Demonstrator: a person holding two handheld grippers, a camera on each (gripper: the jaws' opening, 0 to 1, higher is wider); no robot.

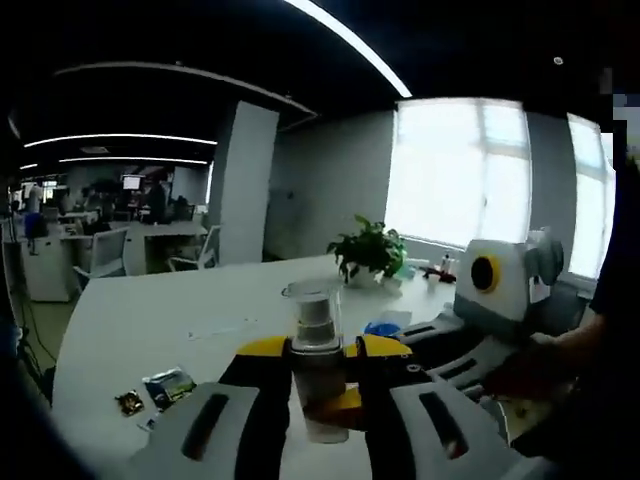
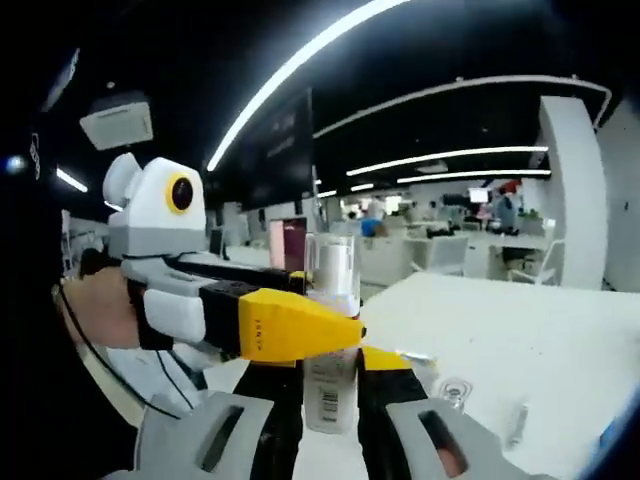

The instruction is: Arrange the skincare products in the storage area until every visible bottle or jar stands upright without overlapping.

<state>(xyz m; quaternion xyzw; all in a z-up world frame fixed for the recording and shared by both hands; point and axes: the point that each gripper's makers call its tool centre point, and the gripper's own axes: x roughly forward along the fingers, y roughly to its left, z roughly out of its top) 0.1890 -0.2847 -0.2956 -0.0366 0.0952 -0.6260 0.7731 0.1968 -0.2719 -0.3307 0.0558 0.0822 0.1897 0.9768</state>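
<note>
— Bottle (image 1: 318,345) with the clear cap — where is it?
— Held upright above the white worktop (image 1: 150,320), between the left gripper (image 1: 318,400) and its jaws, closed on the body. The right gripper (image 2: 330,400) looks clamped on it too.
— Which step?
— Carrying it, I'd judge — not yet set down.
— Next?
— Lower it to a bare patch, away from the sachets (image 1: 160,388) at near left, then release.

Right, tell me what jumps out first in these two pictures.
A clear bottle with a see-through cap, held up over the white table with both sets of yellow-tipped tongs closed on it. Behind, a potted plant sits on the table by the bright windows.
</note>
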